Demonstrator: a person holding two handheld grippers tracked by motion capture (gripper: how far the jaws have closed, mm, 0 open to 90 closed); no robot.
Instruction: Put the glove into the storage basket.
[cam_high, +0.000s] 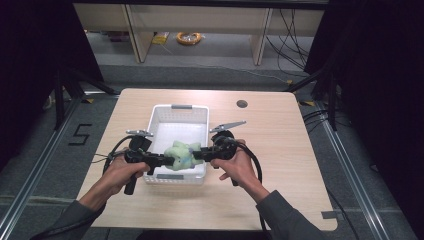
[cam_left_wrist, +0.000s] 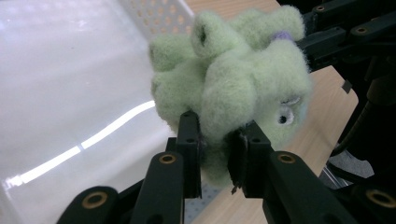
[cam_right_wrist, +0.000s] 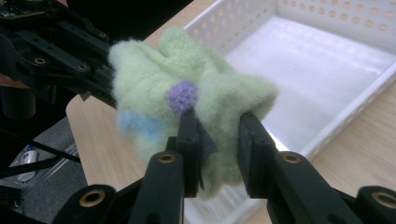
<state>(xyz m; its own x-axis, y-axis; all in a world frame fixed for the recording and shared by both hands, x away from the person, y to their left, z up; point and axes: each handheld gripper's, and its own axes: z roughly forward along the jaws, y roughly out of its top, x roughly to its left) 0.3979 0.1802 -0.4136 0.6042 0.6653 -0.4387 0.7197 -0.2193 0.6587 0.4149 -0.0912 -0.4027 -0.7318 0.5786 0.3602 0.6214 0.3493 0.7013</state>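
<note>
I see a pale wood tabletop (cam_high: 280, 150) with one white basket (cam_high: 180, 112) sitting on it, near the middle.

Setting: lab or robotics test bay. Landmark: light wooden table (cam_high: 280, 165) with a round cable port (cam_high: 242, 104). Left of the table: floor marking "5" (cam_high: 80, 134) in black tape. Either side of the table: metal floor rails (cam_high: 350, 165) and black curtains (cam_high: 385, 75). Beyond the table: loose cables (cam_high: 292, 35), bare wooden shelving (cam_high: 200, 20), a yellow tape roll (cam_high: 189, 38) on grey floor.

Dim room, basket (cam_left_wrist: 56, 93) glare, soft focus
</note>
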